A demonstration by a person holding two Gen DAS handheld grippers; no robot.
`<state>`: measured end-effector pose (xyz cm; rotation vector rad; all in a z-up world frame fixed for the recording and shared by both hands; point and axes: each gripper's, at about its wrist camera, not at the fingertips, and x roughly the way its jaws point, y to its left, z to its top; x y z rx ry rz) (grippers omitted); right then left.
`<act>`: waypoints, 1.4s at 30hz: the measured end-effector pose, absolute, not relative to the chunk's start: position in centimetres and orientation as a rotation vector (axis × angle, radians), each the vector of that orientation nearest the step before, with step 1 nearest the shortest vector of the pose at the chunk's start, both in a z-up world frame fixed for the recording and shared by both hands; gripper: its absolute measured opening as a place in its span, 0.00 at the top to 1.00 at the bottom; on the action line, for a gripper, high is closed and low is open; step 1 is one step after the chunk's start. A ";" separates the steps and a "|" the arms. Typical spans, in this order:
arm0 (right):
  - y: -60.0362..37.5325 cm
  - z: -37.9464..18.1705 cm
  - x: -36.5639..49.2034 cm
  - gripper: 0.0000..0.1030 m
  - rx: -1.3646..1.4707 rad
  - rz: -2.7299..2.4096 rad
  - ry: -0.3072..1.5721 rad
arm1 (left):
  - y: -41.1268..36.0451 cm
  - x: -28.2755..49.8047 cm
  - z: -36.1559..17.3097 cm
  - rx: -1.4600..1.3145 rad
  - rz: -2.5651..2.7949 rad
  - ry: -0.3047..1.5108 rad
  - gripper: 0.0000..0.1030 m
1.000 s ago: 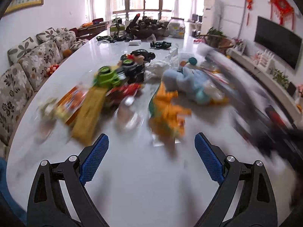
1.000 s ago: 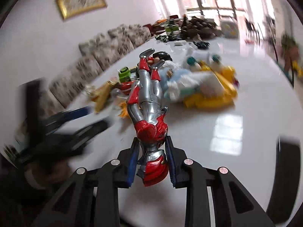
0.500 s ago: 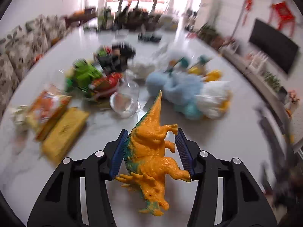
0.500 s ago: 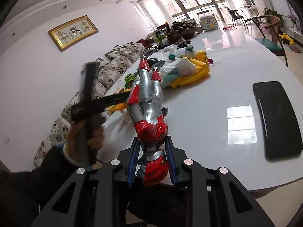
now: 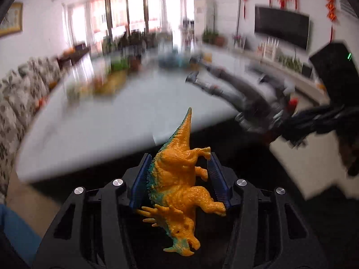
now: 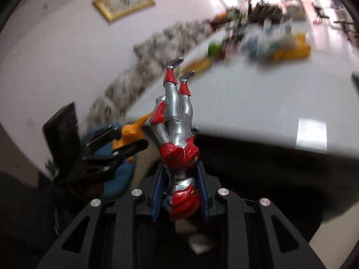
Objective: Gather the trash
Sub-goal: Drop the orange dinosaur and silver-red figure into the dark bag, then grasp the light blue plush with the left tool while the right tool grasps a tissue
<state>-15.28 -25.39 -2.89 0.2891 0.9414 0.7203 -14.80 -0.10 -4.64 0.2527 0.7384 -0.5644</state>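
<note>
Left tool point(image 5: 179, 179) is clamped partway closed on the orange dinosaur point(image 5: 179, 183), blue pads point(image 5: 140, 181) pressing its back and belly. It's gripped at the body, so the head hangs toward the camera and the tail sticks out forward; a mid-body hold likely keeps it from swinging. Right tool point(image 6: 179, 190) is nearly closed on the red and silver action figure point(image 6: 177, 134), pinched at head and shoulders, legs pointing away from the camera. The narrow part fits the narrow gap.

Both toys are off the bench point(image 5: 101, 123) and in the air, over its near edge with the dark floor below. The bench's other clutter point(image 6: 280, 44) lies far back, blurred, too smeared to name. In the right view the left tool point(image 6: 125, 143) shows just beside the figure, dinosaur point(image 6: 130, 134) in its grip.

Judgement: both items are picked and being carried off together, one per hand, probably to save a trip. No bin shows in either view.
</note>
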 end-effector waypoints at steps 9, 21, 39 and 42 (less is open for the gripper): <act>-23.1 -13.2 -14.8 0.73 0.049 0.718 1.287 | 1.0 -12.2 -17.2 0.331 -0.572 1.106 0.50; -22.8 -14.3 -12.2 0.41 -0.019 0.670 1.297 | -2.3 -10.4 -21.9 0.483 -0.591 1.224 0.20; -31.7 3.0 11.8 0.30 -0.001 0.202 0.809 | -2.8 -7.7 -1.3 0.230 -0.487 0.749 0.14; -33.2 1.2 13.7 0.92 0.135 0.264 0.912 | -2.9 -7.3 -0.9 0.195 -0.506 0.761 0.14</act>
